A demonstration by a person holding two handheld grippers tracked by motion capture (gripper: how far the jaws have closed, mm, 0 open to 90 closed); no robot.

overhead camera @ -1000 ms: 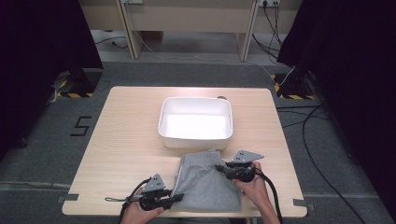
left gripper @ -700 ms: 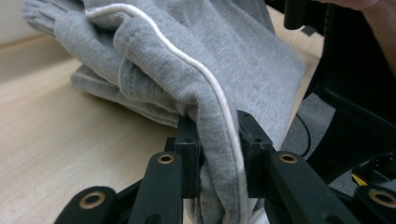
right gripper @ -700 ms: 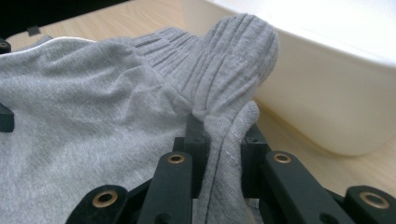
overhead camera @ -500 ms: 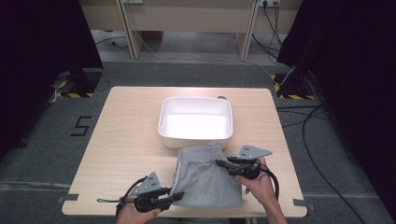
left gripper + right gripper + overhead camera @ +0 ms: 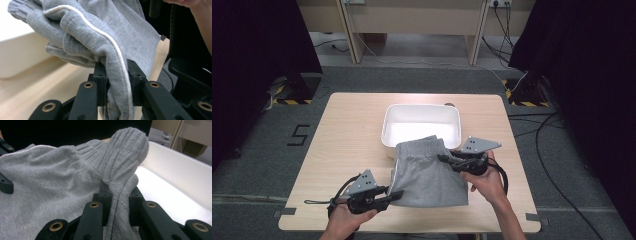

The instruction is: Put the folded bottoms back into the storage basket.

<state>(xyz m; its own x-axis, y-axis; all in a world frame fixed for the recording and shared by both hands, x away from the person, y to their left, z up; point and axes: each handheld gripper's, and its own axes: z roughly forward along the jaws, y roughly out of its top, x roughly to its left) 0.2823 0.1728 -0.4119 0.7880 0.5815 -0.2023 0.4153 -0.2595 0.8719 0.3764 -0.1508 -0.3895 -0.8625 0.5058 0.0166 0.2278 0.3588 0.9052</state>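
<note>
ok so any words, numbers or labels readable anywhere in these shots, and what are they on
"5": a dark numeral marked on the grey floor, left of the wooden table.
Nothing readable on the grey shorts, the white bin or either hand-held gripper.
The yellow and black striped tape on the floor is a hazard marking with no lettering.

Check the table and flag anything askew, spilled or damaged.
Nothing stands out. The folded grey knit shorts hang between the left gripper and right gripper, both shut on the cloth, waistband over the white plastic tub's near rim. Nothing spilled or torn.
</note>
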